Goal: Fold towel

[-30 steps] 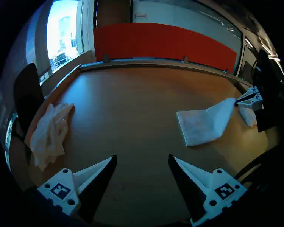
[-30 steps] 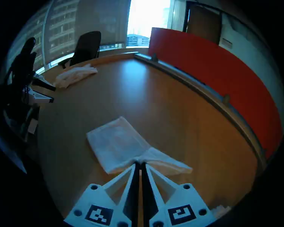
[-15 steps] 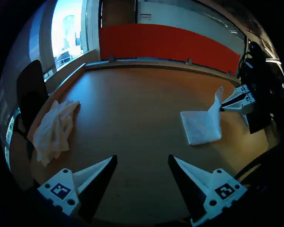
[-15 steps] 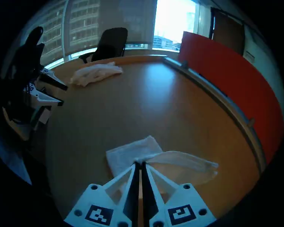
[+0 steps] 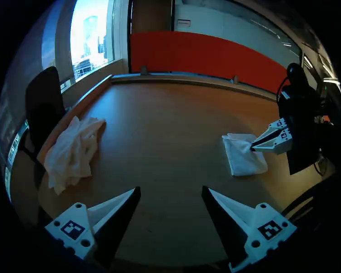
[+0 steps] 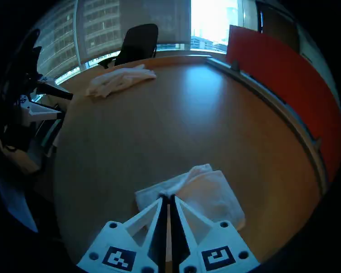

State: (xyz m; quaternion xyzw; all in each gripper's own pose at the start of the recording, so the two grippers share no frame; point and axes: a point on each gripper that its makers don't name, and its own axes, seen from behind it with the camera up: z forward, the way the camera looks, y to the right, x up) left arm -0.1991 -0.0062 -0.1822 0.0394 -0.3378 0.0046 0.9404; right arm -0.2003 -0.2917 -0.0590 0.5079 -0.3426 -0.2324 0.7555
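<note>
A white towel [image 5: 243, 154] lies folded flat on the wooden table [image 5: 170, 123], towards its right side in the left gripper view. My right gripper [image 6: 169, 200] is shut on the towel's [image 6: 202, 191] near edge, the folded layer laid over the rest. From the left gripper view that gripper [image 5: 253, 145] sits low over the towel. My left gripper [image 5: 170, 195] is open above the table's near edge, nothing between its fingers. The right gripper view shows it [image 6: 57, 102] far off at the left.
A second, crumpled white towel [image 5: 72, 150] lies near the table's left edge, by a dark office chair [image 5: 41, 109]. It also appears at the far side in the right gripper view [image 6: 118, 79]. A red partition [image 5: 207, 54] runs along the table's far edge.
The right gripper carried the lifted towel flap over and down onto the rest of the towel, making it narrower and flat. The left gripper stayed open and shifted slightly.
</note>
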